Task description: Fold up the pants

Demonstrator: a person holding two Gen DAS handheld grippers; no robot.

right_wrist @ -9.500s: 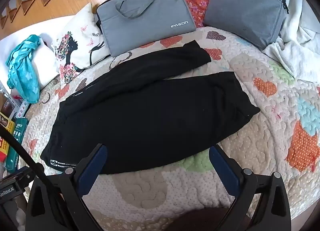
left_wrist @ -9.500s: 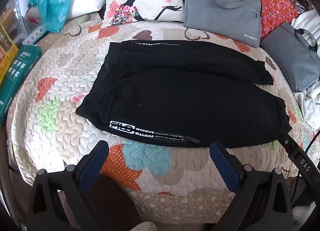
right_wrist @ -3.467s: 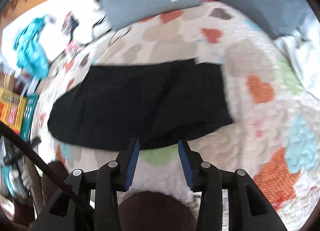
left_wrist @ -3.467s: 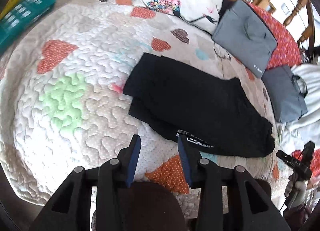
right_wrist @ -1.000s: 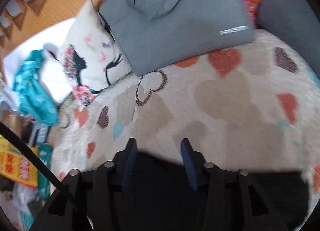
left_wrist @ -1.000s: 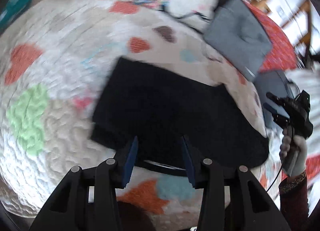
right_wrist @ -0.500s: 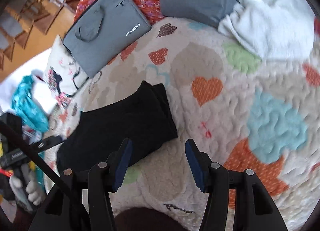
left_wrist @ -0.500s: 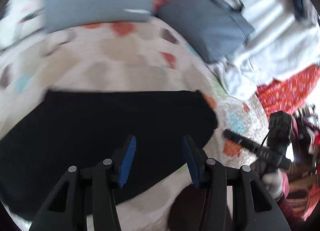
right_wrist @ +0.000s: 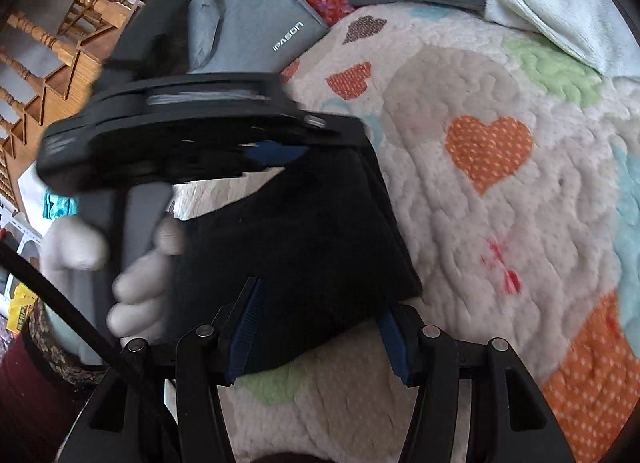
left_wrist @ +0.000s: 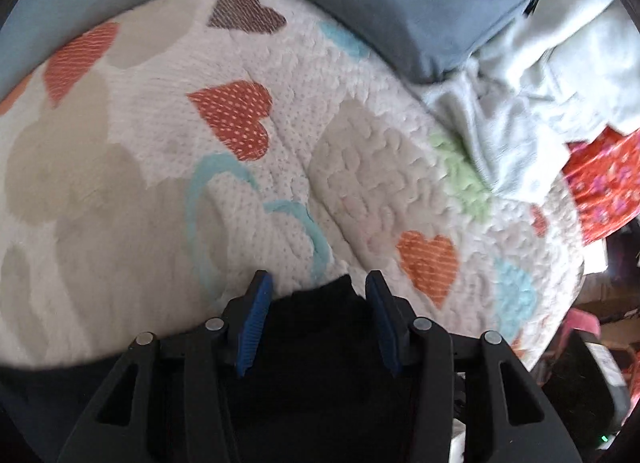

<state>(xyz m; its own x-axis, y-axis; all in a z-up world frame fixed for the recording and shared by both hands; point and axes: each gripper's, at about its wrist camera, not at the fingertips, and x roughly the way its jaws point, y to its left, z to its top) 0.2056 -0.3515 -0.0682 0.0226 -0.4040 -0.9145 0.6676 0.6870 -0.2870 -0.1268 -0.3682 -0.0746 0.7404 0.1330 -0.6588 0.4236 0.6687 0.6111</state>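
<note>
Black cloth fills the near field in both views: the pants [right_wrist: 296, 255] lie on the quilt [right_wrist: 500, 223], their hem end reaching between the spread fingers of the right gripper [right_wrist: 320, 339], which grips nothing yet. In the left wrist view, the left gripper [left_wrist: 316, 323] is also spread, a fold of the pants [left_wrist: 320, 343] sitting between its fingers. Farther off, at eleven o'clock, lies a grey bag [right_wrist: 248, 27]; at one o'clock, a white towel [right_wrist: 560, 3]. The risk, I judge: if either gripper pinches only the top layer, the fold would drag skewed and bunch.
</note>
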